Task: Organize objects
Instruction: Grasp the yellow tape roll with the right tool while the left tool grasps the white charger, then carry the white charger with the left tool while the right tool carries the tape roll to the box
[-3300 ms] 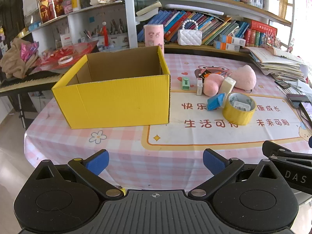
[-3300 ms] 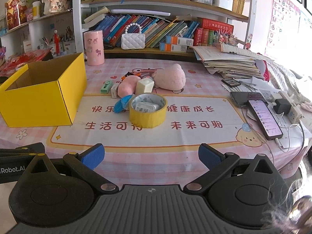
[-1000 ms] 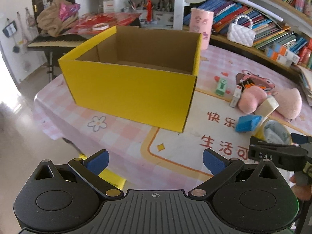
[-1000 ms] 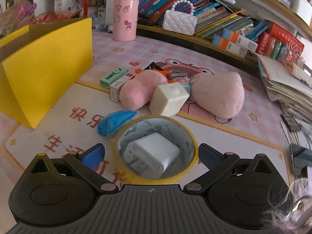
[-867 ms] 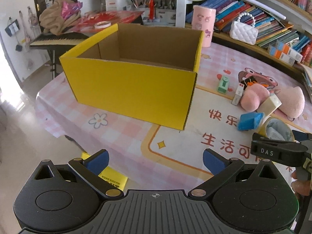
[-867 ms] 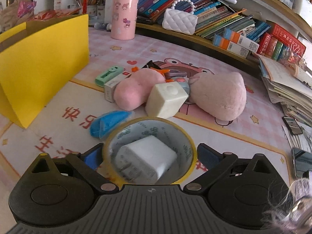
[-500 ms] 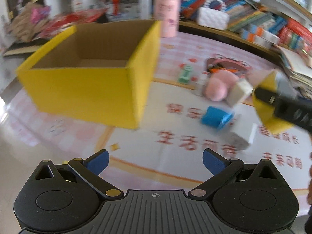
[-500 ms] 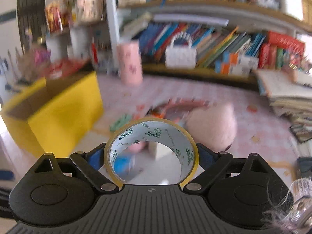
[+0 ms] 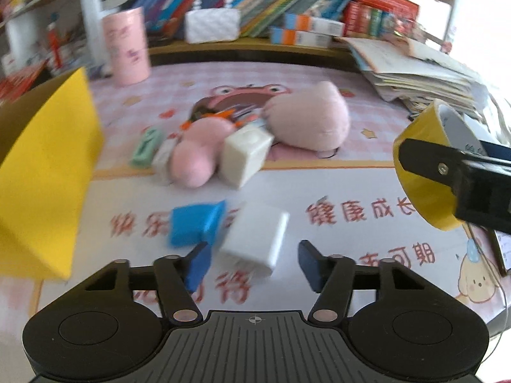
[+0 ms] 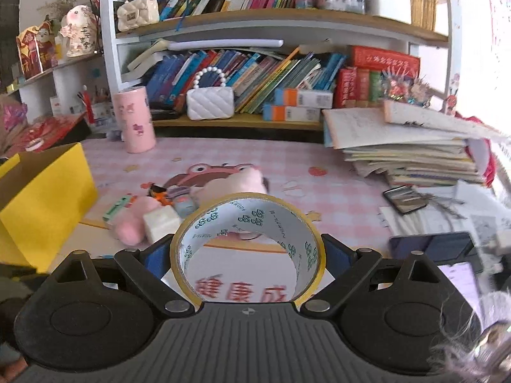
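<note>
My right gripper (image 10: 248, 257) is shut on a yellow tape roll (image 10: 191, 242) and holds it above the table; the roll also shows in the left wrist view (image 9: 424, 198). My left gripper (image 9: 252, 263) is open, low over the mat, with a white charger block (image 9: 255, 239) between its fingertips. A blue block (image 9: 194, 225) lies just left of it. A white cube (image 9: 244, 156), a pink oblong toy (image 9: 194, 156), a pink plush (image 9: 309, 118) and a green eraser (image 9: 145, 148) lie behind. The yellow box (image 9: 41, 166) stands at the left.
A pink cylinder (image 10: 134, 119) and a white handbag (image 10: 209, 102) stand at the back by the bookshelf. Stacked papers (image 10: 412, 146) and phones (image 10: 431, 245) lie on the right. The table mat (image 9: 351, 191) is bare between the objects and the right gripper.
My right gripper closed on the tape roll and lifted it, leaving the white charger on the mat. My left gripper swung right from the box and came down around the charger.
</note>
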A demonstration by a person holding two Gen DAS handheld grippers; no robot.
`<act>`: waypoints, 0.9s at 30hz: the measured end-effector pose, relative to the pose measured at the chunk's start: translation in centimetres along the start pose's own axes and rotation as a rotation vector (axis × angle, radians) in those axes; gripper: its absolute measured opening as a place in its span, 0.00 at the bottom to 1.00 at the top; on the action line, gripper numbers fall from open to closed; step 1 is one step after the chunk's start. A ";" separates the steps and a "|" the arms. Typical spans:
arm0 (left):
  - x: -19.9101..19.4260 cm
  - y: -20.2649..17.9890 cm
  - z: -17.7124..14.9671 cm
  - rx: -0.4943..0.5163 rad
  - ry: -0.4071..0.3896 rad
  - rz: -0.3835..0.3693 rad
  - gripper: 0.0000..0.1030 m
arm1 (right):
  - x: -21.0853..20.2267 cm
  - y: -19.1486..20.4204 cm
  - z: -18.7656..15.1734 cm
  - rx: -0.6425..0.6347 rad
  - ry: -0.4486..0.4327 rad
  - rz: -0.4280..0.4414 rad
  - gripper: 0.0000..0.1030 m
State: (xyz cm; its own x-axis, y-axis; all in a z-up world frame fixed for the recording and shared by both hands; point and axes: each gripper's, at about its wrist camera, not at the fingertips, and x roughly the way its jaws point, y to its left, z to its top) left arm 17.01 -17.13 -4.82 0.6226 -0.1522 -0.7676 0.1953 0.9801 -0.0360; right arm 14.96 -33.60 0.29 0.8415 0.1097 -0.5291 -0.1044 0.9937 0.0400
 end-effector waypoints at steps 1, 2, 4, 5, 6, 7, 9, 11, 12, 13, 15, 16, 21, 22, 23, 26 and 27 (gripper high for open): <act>0.5 -0.2 0.2 0.011 0.000 0.002 0.47 | 0.0 -0.3 -0.1 -0.003 -0.001 -0.004 0.90; 1.0 -0.5 0.5 0.031 -0.006 0.022 0.43 | -0.1 -0.6 -0.2 -0.004 -0.002 -0.006 0.90; 1.9 -0.6 0.8 0.051 -0.006 0.041 0.41 | -0.1 -1.1 -0.2 -0.006 0.001 -0.007 0.90; 2.1 -0.5 0.9 0.045 -0.012 0.034 0.41 | -0.1 -1.3 -0.3 -0.007 0.003 -0.006 0.90; 2.3 -0.5 1.1 0.040 -0.014 0.031 0.41 | -0.2 -1.5 -0.5 -0.008 0.006 -0.005 0.90; 2.4 -0.6 1.2 0.039 -0.013 0.031 0.41 | -0.1 -1.7 -0.5 -0.007 0.011 -0.002 0.90; 2.8 -1.0 1.3 0.047 -0.008 0.035 0.41 | 0.0 -1.8 -0.7 -0.006 0.021 -0.002 0.90; 3.6 -1.1 1.3 0.048 0.032 0.023 0.41 | 0.2 -1.9 -0.8 -0.004 0.033 0.003 0.90; 4.2 -1.0 1.2 0.027 0.065 0.008 0.42 | 0.2 -1.9 -0.9 -0.004 0.036 0.004 0.90; 4.2 -1.0 1.0 0.025 0.037 0.005 0.43 | 0.2 -1.9 -1.0 -0.005 0.041 0.007 0.90; 4.4 -1.4 0.9 0.048 0.031 0.016 0.43 | 0.2 -1.8 -1.1 -0.008 0.046 0.009 0.90; 4.4 -1.5 0.8 0.058 0.023 0.018 0.40 | 0.2 -1.8 -1.2 -0.012 0.046 0.010 0.90; 3.2 -0.6 1.0 -0.041 0.025 -0.028 0.40 | -0.1 -1.7 -1.5 -0.020 0.055 0.006 0.90; 2.6 -0.5 0.9 -0.043 0.010 -0.041 0.40 | -0.2 -1.6 -1.5 -0.020 0.056 0.003 0.90; 1.8 -0.4 0.8 -0.042 -0.005 -0.053 0.40 | -0.2 -1.5 -1.6 -0.017 0.061 -0.003 0.90; -0.5 0.8 0.3 -0.097 -0.031 -0.099 0.40 | -0.1 -0.9 -1.7 -0.009 0.080 -0.012 0.90; -1.2 1.3 0.0 -0.115 -0.037 -0.114 0.40 | -0.1 -0.6 -1.7 -0.008 0.089 -0.010 0.90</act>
State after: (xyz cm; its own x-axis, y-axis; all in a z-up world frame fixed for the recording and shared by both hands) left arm 16.49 -15.64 -3.92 0.6292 -0.2662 -0.7302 0.1797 0.9639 -0.1966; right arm 14.05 -34.23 -1.16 0.7918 0.0971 -0.6030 -0.1009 0.9945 0.0277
